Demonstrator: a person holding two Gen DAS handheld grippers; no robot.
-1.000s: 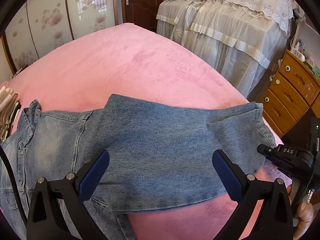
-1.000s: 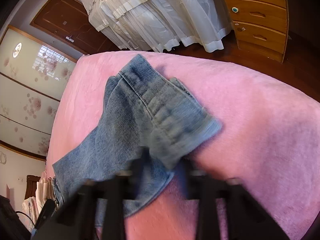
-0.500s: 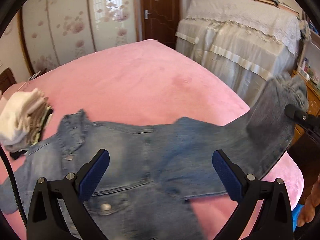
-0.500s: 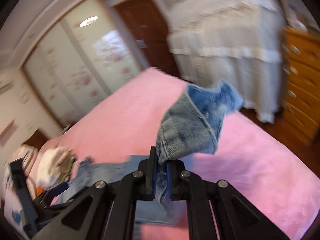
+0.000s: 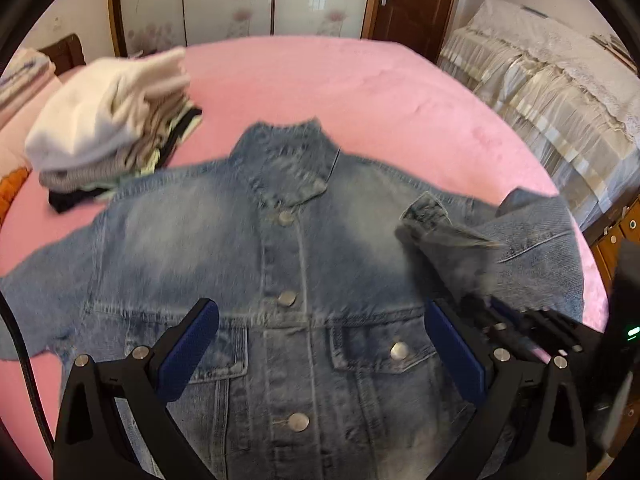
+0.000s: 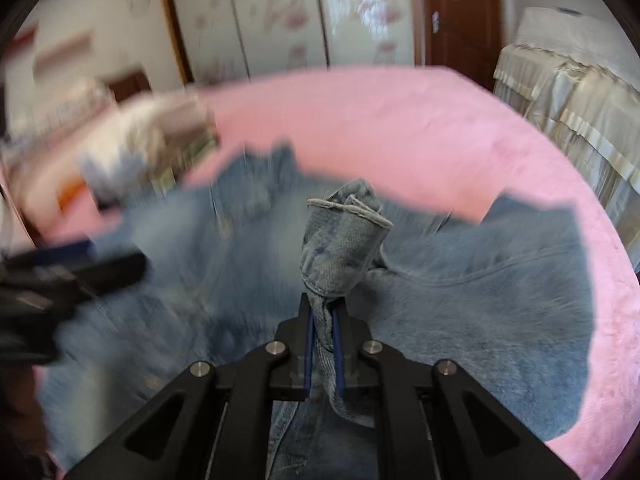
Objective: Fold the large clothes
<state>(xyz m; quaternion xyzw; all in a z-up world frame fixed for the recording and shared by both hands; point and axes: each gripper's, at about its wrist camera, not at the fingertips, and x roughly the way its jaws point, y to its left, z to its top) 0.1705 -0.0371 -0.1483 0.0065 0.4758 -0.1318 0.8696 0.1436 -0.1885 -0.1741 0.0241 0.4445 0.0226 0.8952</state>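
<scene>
So the denim jacket [image 5: 296, 280] is lying front-up on the pink bed [image 5: 360, 92], buttons done up, collar pointing away toward the far end. One sleeve [image 6: 340, 240] is lifted off the bed by its cuff, with the rest of it trailing back toward the bed's edge. The right gripper [image 6: 322, 354] has its fingers pressed together on that cuff, fabric bunched between the blue pads. The left gripper [image 5: 320, 348] is spread wide above the chest pockets, holding nothing.

Looks to me like this is the sleeve-fold step: bringing the sleeve in across the front. Next move probably needs the cuff laid flat over the chest without twisting, then let go. The other sleeve is spread out flat, so that one's likely next.

A pile of folded clothes [image 5: 116, 120] sits near the jacket's shoulder, well out of the way.
</scene>
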